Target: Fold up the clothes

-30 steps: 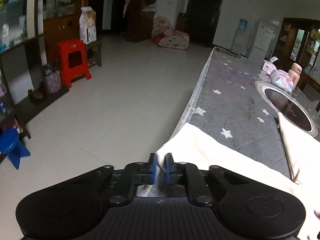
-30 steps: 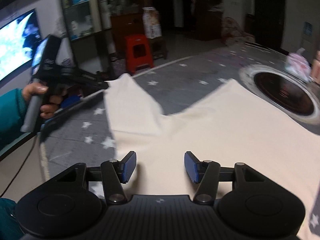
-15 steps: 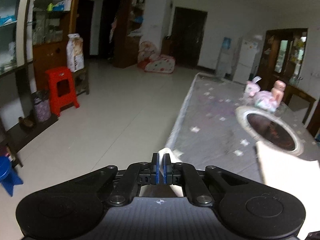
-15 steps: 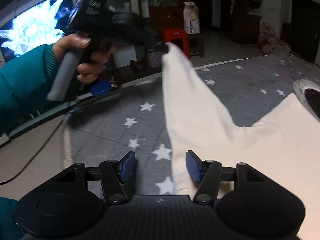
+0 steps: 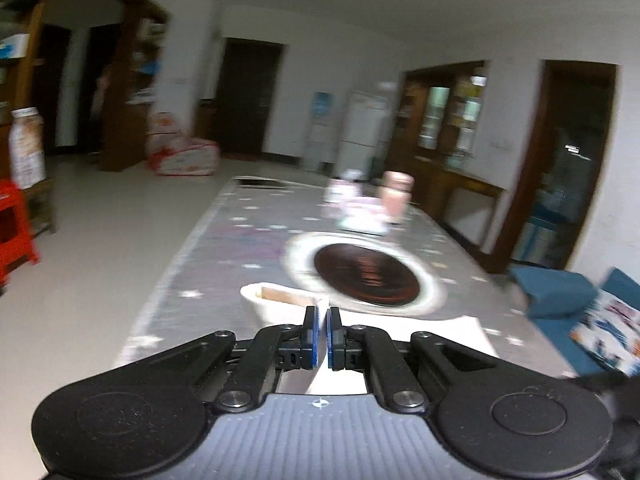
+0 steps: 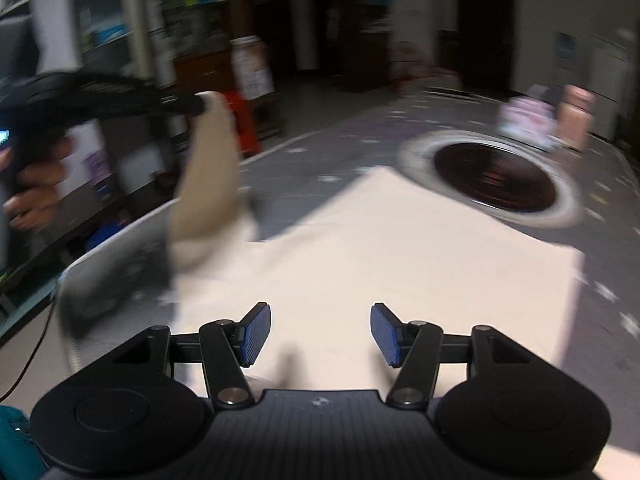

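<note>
In the right wrist view, at the far left of the frame, a hand (image 6: 30,184) is holding the left gripper (image 6: 198,105), and its tips are pinching one corner of the cream garment (image 6: 360,248). This corner is hanging in the air in the upper left as a narrow, twisted strip. The rest of the garment is lying flat and smooth on the grey star-patterned table (image 6: 616,292), filling the centre of the frame. The right gripper (image 6: 320,332) is hovering at the lower centre with its blue pads standing apart and nothing between them; the cloth is lying below them.

To the upper right, a round dark plate (image 6: 494,180) with a pale rim is sitting in the table, and I cannot tell if anything is in it because of blur. Just behind it a pink and white toy (image 6: 528,120) is standing.

In the left wrist view, the left gripper (image 5: 321,336) is closed at the lower centre, with a thin fold of garment (image 5: 280,306) caught between the pads. Only this view is showing a red stool (image 5: 14,232) at the left edge, a white fridge (image 5: 364,132) in the upper centre, and a blue sofa (image 5: 560,292) at the right.
</note>
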Tool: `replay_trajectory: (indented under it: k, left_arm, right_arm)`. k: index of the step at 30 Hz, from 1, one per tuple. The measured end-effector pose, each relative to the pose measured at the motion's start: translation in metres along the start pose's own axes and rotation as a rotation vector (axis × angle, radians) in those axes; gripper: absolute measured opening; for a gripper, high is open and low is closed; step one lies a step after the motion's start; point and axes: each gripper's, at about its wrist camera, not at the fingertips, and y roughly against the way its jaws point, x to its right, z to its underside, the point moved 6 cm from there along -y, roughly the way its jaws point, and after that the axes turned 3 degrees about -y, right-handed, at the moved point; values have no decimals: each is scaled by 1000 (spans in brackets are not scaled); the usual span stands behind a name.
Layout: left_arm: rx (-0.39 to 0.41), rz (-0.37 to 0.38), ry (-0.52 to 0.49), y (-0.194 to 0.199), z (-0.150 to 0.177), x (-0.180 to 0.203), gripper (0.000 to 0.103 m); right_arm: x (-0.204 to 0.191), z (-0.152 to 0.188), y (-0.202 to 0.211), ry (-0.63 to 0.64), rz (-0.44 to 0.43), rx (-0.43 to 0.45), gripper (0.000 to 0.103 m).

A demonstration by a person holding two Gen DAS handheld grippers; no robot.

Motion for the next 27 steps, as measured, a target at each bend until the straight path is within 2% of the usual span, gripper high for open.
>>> replay_trajectory:
  k: [6,9,12,15,18,22,27]
  left_arm:
    - [-28,231,-81,-10,17,84,4]
    - [-82,308,-103,-24,36,114,4]
    - [-170,347,-132,-39,62,133,7]
    - [-249,355,-164,-47,86,137,8]
    - [-250,340,-179,-42,91,124,9]
    - [-248,247,-154,-38,90,83,9]
    - [-295,136,-139,-43,104,45,9]
  right_arm:
    - [55,19,31,-128,117,42,56]
    - [72,28,39,-171,144,46,56]
    - [82,37,42,-205,161,49,56]
    - [87,41,46,-226,168,59,56]
    - [87,41,48,-235,163,67,54]
    - [78,40,41,-216,140,53,51]
    - [65,45,20,-184,130,8,47]
